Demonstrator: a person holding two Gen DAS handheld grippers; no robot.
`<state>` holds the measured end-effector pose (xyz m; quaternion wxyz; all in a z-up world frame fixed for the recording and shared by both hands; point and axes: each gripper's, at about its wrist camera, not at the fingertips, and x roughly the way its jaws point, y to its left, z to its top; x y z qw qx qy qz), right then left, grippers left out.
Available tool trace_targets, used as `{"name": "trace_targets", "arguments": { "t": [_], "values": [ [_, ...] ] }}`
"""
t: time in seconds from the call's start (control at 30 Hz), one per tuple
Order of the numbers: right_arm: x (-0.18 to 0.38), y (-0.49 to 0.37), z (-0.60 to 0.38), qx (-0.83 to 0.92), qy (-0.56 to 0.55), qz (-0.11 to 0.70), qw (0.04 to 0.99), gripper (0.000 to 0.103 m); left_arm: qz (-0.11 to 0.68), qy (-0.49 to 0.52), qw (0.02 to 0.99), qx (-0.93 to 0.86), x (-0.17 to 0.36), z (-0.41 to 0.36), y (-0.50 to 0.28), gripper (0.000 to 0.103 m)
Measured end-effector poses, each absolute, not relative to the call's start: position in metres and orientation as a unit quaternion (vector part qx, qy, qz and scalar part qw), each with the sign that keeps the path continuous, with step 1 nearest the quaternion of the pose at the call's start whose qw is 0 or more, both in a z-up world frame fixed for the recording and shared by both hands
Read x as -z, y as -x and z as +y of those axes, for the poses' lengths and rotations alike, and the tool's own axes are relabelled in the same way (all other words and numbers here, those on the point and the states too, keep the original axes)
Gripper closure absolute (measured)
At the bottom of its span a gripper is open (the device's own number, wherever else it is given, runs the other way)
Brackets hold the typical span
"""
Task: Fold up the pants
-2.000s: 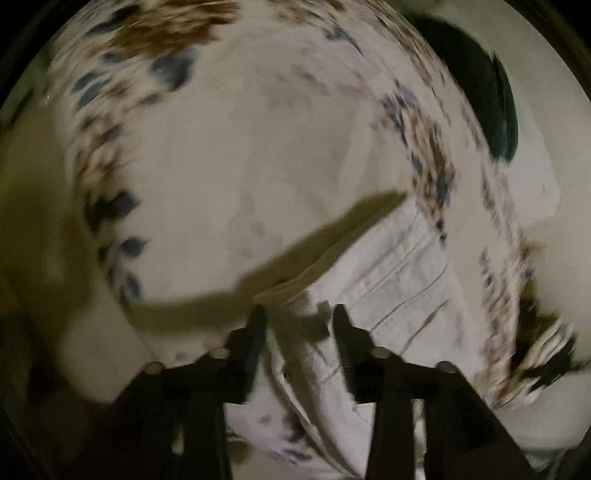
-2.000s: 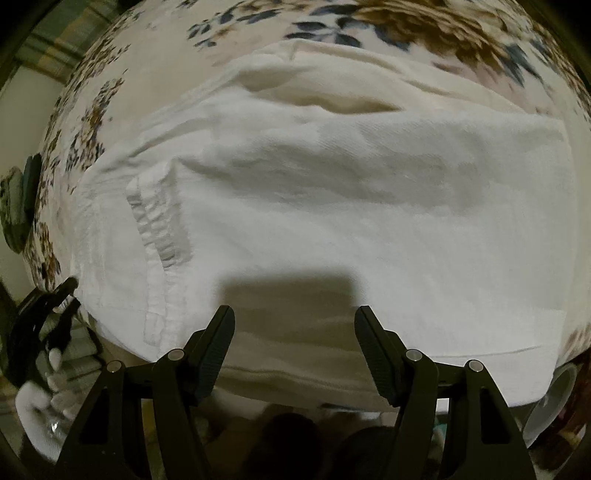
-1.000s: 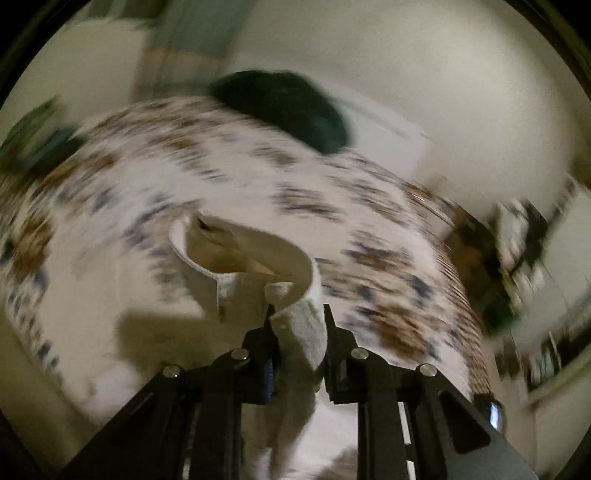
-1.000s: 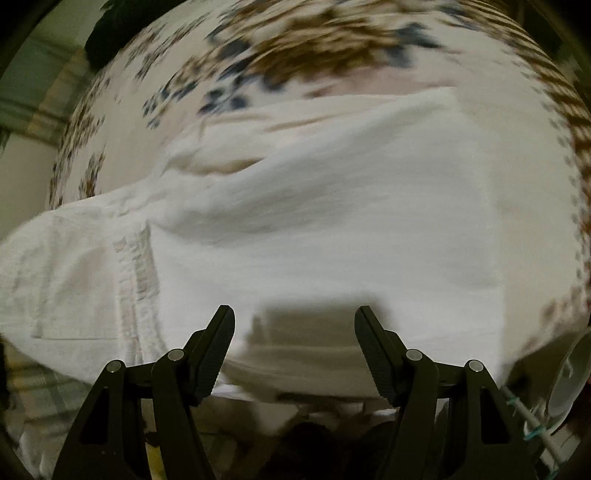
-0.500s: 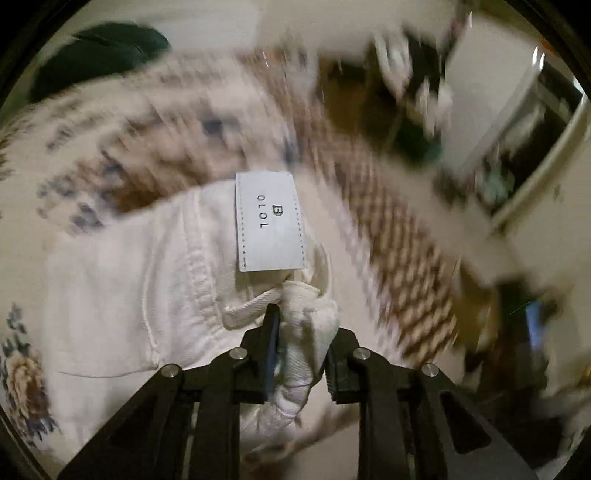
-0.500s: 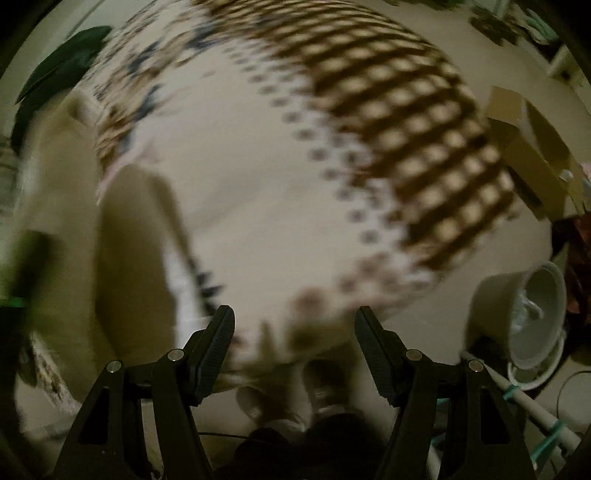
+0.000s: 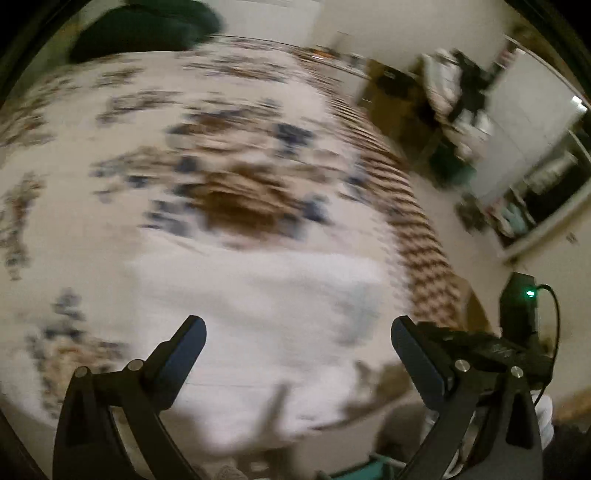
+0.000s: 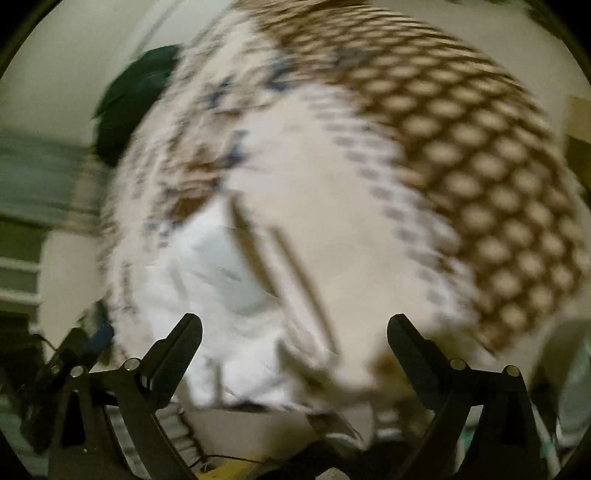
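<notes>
Though both views are smeared by motion, I can see the work surface is a bed [image 7: 110, 229] under a cream spread printed with brown and blue flowers and bordered by a brown lattice band [image 8: 461, 155]. A dark green pillow [image 7: 140, 29] sits at its far end. Past the bed's right edge, in the left wrist view, the room shows pale walls and a dark shelf [image 7: 454, 96] of blurred clutter.

The white pants [image 7: 258, 325] lie in a folded bundle on the spread at the near edge, just ahead of my left gripper [image 7: 298, 345]. In the right wrist view they sit left of centre, ahead of the right gripper [image 8: 294, 341].

No writing is legible now; half a second ago a white label on the waistband showed a few letters.

Back then my left jaws were clenched on a bunch of waistband; now they stand spread wide with nothing between them. The right jaws are likewise released, as before.
</notes>
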<state>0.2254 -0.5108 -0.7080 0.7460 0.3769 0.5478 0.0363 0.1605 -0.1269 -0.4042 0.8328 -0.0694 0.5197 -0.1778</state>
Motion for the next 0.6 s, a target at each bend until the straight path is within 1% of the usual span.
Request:
{"name": "trace_targets", "arguments": {
  "t": [0.13, 0.2, 0.23, 0.27, 0.3, 0.33, 0.4, 0.53, 0.6],
  "values": [
    [0.742, -0.277, -0.49, -0.107, -0.409, 0.549, 0.721, 0.001, 0.545, 0.073, 0.83, 0.092, 0.429, -0.063, -0.188, 0.001],
    [0.763, -0.295, -0.476, -0.124, -0.422, 0.574, 0.69, 0.002, 0.555, 0.077, 0.826, 0.058, 0.444, -0.041, -0.197, 0.001],
    [0.768, -0.301, -0.469, -0.129, -0.418, 0.585, 0.683, 0.021, 0.56, 0.081, 0.823, 0.05, 0.449, -0.035, -0.2, 0.001],
    [0.767, -0.303, -0.462, -0.124, -0.404, 0.587, 0.69, 0.061, 0.562, 0.083, 0.822, 0.043, 0.455, -0.032, -0.203, 0.001],
    [0.762, -0.302, -0.458, -0.109, -0.39, 0.587, 0.701, 0.073, 0.562, 0.085, 0.822, 0.039, 0.459, -0.031, -0.206, 0.001],
    [0.755, -0.299, -0.457, -0.075, -0.378, 0.588, 0.711, 0.087, 0.562, 0.086, 0.821, 0.037, 0.463, -0.031, -0.209, 0.001],
    [0.742, -0.292, -0.461, -0.059, -0.396, 0.575, 0.713, 0.09, 0.565, 0.089, 0.82, 0.037, 0.463, -0.028, -0.214, 0.001],
    [0.703, -0.269, -0.482, 0.002, -0.368, 0.556, 0.745, 0.09, 0.575, 0.104, 0.81, 0.055, 0.473, -0.042, -0.231, 0.001],
    [0.702, -0.257, -0.503, 0.024, -0.375, 0.563, 0.737, 0.09, 0.581, 0.108, 0.804, 0.063, 0.481, -0.054, -0.241, 0.001]
  ]
}}
